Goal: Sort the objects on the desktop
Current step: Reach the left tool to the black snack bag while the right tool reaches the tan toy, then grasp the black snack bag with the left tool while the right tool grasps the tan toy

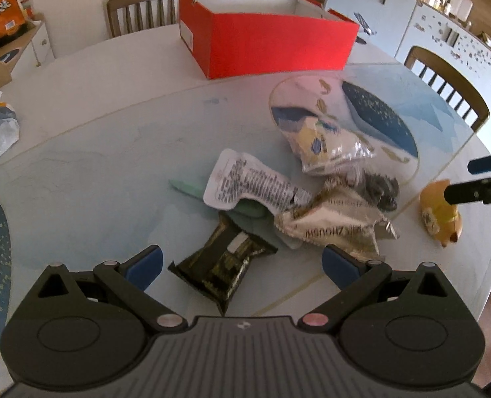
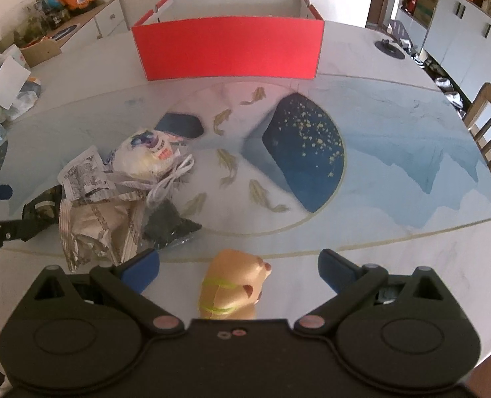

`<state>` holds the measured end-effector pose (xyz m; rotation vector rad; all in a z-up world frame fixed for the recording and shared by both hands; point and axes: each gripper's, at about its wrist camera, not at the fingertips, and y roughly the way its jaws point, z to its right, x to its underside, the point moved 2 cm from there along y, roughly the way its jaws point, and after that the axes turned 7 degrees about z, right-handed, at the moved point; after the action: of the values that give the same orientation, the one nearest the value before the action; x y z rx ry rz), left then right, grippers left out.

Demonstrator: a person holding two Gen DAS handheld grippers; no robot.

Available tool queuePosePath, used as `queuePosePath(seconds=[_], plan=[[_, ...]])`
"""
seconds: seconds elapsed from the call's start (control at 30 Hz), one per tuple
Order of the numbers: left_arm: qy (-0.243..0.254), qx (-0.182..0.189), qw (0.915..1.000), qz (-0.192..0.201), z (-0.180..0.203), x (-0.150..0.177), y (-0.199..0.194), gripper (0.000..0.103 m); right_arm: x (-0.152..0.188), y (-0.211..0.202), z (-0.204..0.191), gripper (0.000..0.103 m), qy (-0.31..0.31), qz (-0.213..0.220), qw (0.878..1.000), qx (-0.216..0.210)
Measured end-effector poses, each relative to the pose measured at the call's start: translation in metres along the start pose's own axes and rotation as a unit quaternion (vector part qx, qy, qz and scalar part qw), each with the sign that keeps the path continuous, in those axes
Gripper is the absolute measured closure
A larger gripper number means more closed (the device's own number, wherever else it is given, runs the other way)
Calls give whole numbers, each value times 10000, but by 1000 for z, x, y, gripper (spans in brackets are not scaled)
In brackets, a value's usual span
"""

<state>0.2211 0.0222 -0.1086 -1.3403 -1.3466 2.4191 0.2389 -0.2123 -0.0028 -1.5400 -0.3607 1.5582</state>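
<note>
The little yellow toy animal (image 2: 233, 287) lies on the table (image 2: 394, 248) right in front of my right gripper (image 2: 238, 267), between its two blue fingers (image 2: 141, 270), and they do not touch it; they are spread wide and hold nothing. The toy lies on its side, its long way running away from me, and its head end points toward the red box (image 2: 228, 48). To its left is a heap of packets: a crinkly silver bag (image 1: 331, 229), a white packet (image 1: 245, 182) with small black print, a clear bag (image 1: 325, 136) with something yellow and blue inside, a white cord (image 2: 172, 179) and a small dark bag (image 2: 169, 224). A dark packet (image 1: 223, 265) lies nearest my left gripper (image 1: 242, 263), between its spread fingers, one corner toward me and its long way slanting up to the right. That gripper is wide open too and has hold of nothing. The red box stands open at the far side of the table, well apart from the heap. There are wooden chairs (image 1: 146, 10) behind the table
</note>
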Motion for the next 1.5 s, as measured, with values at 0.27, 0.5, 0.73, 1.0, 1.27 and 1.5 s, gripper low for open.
queuePosePath(seconds=[0.27,0.5,0.73,1.0,1.27,1.5], plan=[[38,-49,10000,-72,-3,10,11,1,7,7,-2,2,194,-214,9995,117],[228,-31,9997,-31,1,9,18,2,13,12,-4,3,309,-355,9987,176],[180,-21,9998,-51,1,10,20,15,17,16,0,7,459,-460,9977,196],[182,27,9998,-82,2,10,20,30,21,20,2,32,604,-627,9956,342],[168,34,9998,-108,3,9,20,53,20,19,3,39,683,-669,9945,420],[139,-83,9998,-137,4,8,18,64,19,18,3,48,752,-678,9938,452]])
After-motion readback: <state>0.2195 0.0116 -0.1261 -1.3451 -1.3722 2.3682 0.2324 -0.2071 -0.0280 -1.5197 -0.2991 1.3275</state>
